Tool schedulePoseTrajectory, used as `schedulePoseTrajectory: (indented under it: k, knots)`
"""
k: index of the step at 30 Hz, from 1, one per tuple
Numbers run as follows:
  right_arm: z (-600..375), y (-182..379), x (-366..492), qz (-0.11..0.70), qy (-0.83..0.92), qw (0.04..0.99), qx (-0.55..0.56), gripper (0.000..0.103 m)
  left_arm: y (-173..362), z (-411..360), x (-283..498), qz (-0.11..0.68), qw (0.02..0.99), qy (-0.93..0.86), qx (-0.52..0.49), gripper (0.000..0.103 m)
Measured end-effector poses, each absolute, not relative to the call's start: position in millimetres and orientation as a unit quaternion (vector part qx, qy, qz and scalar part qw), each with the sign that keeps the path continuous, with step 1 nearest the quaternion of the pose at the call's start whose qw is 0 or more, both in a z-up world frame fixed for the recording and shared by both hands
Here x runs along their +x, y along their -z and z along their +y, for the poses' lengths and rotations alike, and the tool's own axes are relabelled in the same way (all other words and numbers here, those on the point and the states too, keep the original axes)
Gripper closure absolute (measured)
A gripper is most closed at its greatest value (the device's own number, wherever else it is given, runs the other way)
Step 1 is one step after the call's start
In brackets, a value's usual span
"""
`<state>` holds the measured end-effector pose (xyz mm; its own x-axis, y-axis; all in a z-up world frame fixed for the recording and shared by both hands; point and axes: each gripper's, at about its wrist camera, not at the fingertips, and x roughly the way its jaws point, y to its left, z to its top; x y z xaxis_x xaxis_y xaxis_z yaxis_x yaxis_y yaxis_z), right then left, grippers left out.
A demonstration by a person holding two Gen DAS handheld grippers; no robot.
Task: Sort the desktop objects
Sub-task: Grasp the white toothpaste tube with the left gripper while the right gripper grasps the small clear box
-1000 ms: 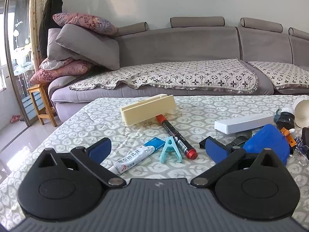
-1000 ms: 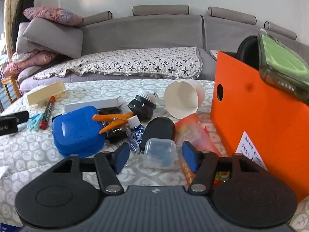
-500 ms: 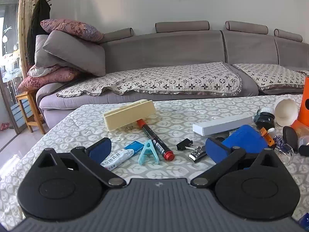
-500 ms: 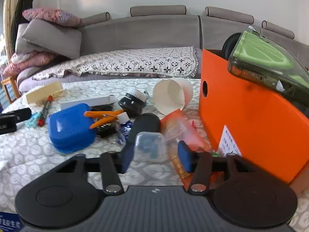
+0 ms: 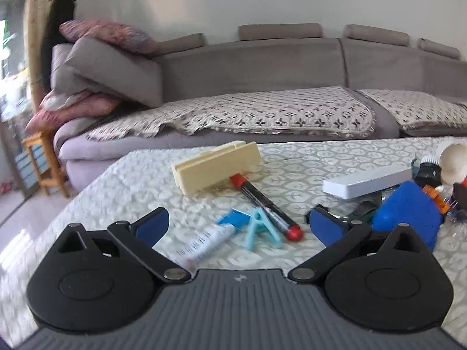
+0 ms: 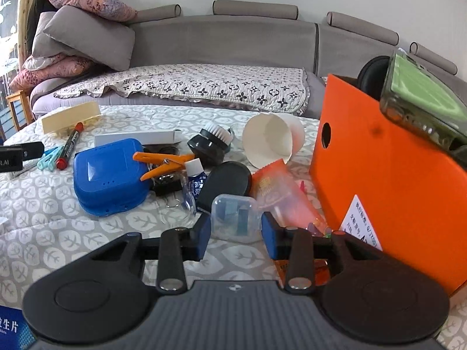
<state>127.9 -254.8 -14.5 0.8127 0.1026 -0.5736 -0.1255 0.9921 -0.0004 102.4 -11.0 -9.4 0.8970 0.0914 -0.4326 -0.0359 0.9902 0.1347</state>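
Both cameras sit low over the table (image 5: 292,157), looking forward and slightly down along their jaws toward the grey sofa (image 5: 262,67). The left wrist view stands left of the blue case (image 5: 408,210), a little back from it. The right wrist view is close to the blue case (image 6: 111,175), with the orange box (image 6: 379,169) to its right. Both views share the case, the red marker (image 5: 265,207) and the sofa.

Blue box corner (image 6: 11,331) is showing "生片". Black thing (image 6: 11,157) at left is showing ".AI". Orange box's white label (image 6: 362,224) & tube (image 5: 204,240): print too small to read.
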Motion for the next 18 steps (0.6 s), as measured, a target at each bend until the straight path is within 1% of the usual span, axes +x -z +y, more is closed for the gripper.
schedulePoseTrajectory:
  k: [1,2,4,5,6,8,10,14,15,18]
  knots:
    - [-256,15,128,0.301,-0.061,0.952,-0.018,0.067,11,-3,106,0.236,0.970,-0.016,0.063,0.000]
    - [-254,15,126,0.301,-0.062,0.952,-0.018,0.067,13,4,110,0.246,0.967,-0.010,0.065,0.003]
    - [-254,15,125,0.301,-0.063,0.951,-0.019,0.067,20,13,116,0.263,0.962,-0.007,0.073,0.023]
    - [-253,15,126,0.301,-0.063,0.951,-0.019,0.067,23,17,118,0.273,0.959,-0.008,0.073,0.028]
    - [-252,15,126,0.302,-0.063,0.951,-0.018,0.067,26,21,120,0.282,0.957,-0.006,0.067,0.030]
    - [-252,15,125,0.302,-0.064,0.951,-0.018,0.067,27,22,120,0.288,0.955,0.010,0.064,0.028]
    - [-252,15,126,0.303,-0.065,0.951,-0.019,0.067,27,24,120,0.287,0.956,0.011,0.065,0.022]
    - [-252,16,126,0.304,-0.065,0.950,-0.018,0.067,30,36,120,0.298,0.952,0.009,0.065,0.023]
    - [-252,15,126,0.304,-0.065,0.950,-0.018,0.067,30,39,121,0.304,0.950,0.011,0.064,0.025]
    - [-253,15,126,0.304,-0.065,0.950,-0.019,0.067,29,49,120,0.322,0.945,0.035,0.044,0.027]
